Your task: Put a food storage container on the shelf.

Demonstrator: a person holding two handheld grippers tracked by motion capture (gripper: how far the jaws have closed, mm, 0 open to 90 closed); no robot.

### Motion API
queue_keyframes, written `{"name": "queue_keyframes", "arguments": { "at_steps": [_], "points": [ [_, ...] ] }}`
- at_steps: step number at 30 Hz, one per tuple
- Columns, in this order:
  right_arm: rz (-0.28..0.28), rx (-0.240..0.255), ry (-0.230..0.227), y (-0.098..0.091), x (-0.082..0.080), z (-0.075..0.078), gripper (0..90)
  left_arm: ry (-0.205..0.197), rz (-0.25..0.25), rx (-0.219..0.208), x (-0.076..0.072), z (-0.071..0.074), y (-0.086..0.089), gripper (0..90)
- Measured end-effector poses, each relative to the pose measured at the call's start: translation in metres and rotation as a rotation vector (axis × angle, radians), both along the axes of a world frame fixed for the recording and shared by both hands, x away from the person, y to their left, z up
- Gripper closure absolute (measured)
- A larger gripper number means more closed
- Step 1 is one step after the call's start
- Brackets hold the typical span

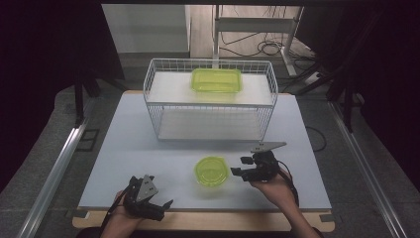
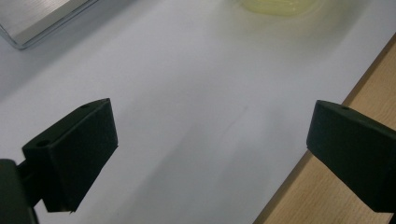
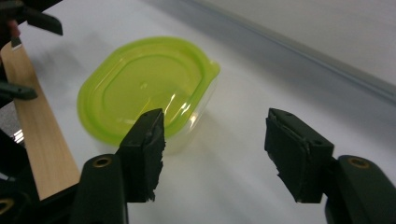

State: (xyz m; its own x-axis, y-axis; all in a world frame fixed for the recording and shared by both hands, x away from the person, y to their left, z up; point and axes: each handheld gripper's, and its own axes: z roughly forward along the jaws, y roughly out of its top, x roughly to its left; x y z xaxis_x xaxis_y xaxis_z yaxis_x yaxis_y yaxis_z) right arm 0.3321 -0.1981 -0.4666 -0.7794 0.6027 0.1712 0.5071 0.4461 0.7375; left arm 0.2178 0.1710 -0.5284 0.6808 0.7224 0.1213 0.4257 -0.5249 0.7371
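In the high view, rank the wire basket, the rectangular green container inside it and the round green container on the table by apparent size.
1. wire basket
2. rectangular green container
3. round green container, which looks smaller although nearer the camera, so true sizes stay unsure.

A lab-like recording bay: a white table ringed by black curtains, aluminium rails at frame left, cables across the floor at upper right.

bare table lies open around the round container; wire rack blocks behind.
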Motion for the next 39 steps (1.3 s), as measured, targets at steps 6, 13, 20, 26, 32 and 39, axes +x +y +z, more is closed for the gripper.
{"name": "queue_keyframes", "arguments": {
  "at_steps": [6,13,20,26,32,39],
  "points": [
    [-0.002,0.077,0.1,0.006,0.019,-0.003,45.8,0.0,-0.017,0.024,-0.001,-0.002,-0.003,2.1],
    [0.033,0.127,0.202,0.014,0.032,-0.01,52.5,-0.003,-0.026,0.029,-0.002,-0.001,-0.004,2.2],
    [0.054,0.13,0.297,0.02,0.043,-0.021,56.3,-0.008,-0.034,0.043,-0.002,-0.002,-0.004,2.2],
    [0.067,0.152,0.386,0.019,0.049,-0.028,67.3,-0.009,-0.045,0.062,-0.003,-0.002,-0.005,2.2],
    [0.107,0.203,0.476,0.018,0.052,-0.028,79.6,-0.014,-0.056,0.076,-0.004,-0.002,-0.007,2.2],
    [0.114,0.185,0.488,0.023,0.047,-0.021,81.2,-0.018,-0.057,0.083,-0.004,-0.002,-0.007,2.2]
  ]
}}
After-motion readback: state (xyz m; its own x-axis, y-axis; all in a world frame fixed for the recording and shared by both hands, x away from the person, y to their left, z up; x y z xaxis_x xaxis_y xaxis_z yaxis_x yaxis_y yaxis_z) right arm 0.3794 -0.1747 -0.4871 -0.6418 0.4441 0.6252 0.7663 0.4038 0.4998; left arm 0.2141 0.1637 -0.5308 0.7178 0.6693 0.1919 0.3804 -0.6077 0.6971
